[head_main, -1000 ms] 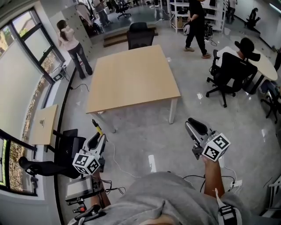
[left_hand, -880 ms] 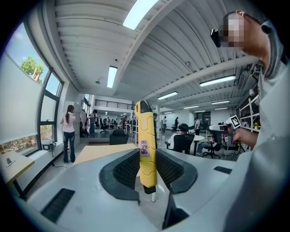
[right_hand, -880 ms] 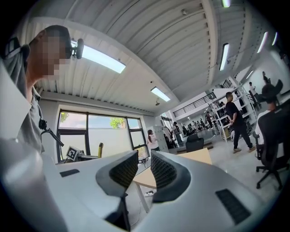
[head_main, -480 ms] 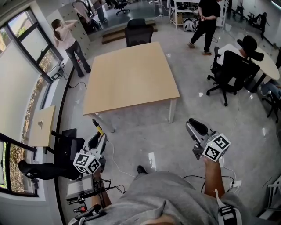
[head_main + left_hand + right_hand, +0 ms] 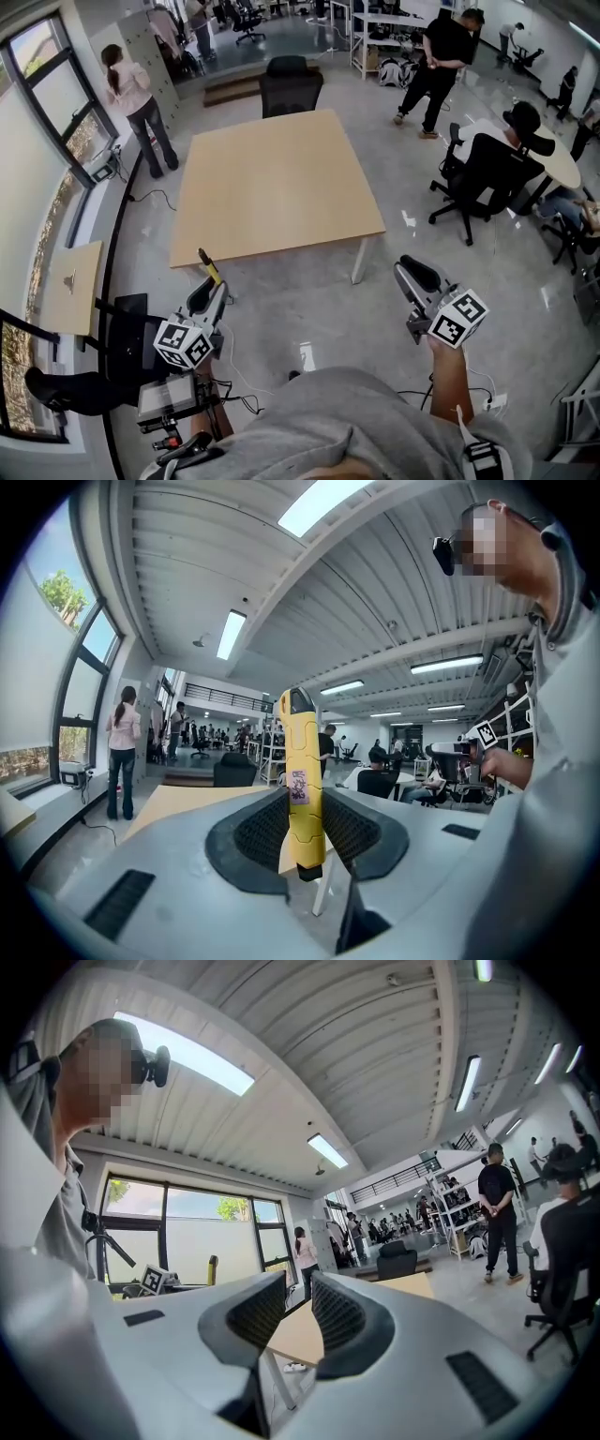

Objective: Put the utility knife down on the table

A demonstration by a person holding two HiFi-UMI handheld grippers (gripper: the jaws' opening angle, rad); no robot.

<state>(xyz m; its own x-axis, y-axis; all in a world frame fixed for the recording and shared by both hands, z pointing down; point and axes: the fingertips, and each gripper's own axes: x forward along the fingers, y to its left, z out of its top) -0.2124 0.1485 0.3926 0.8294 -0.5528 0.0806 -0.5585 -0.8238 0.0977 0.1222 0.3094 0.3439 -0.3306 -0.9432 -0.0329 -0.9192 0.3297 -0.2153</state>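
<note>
A yellow utility knife (image 5: 208, 265) stands upright in my left gripper (image 5: 208, 292), whose jaws are shut on its lower body. In the left gripper view the knife (image 5: 302, 789) rises between the dark pads (image 5: 265, 829), its tip above them. My right gripper (image 5: 412, 277) is at the lower right, open with nothing in it; the table shows through its gap (image 5: 298, 1312). The bare wooden table (image 5: 272, 183) lies ahead of both grippers, across a stretch of grey floor. Both grippers point level toward it.
A black office chair (image 5: 289, 80) stands at the table's far side. One person (image 5: 136, 103) stands by the left windows, another (image 5: 441, 61) walks at the back, and a third sits in a chair (image 5: 497, 155) at the right. A small side table (image 5: 70, 281) and equipment with cables (image 5: 169, 398) are at the left.
Both grippers have moved forward toward the table, which now sits nearer and lower in the head view. The knife stays in the left grip. The person in black has walked on.
</note>
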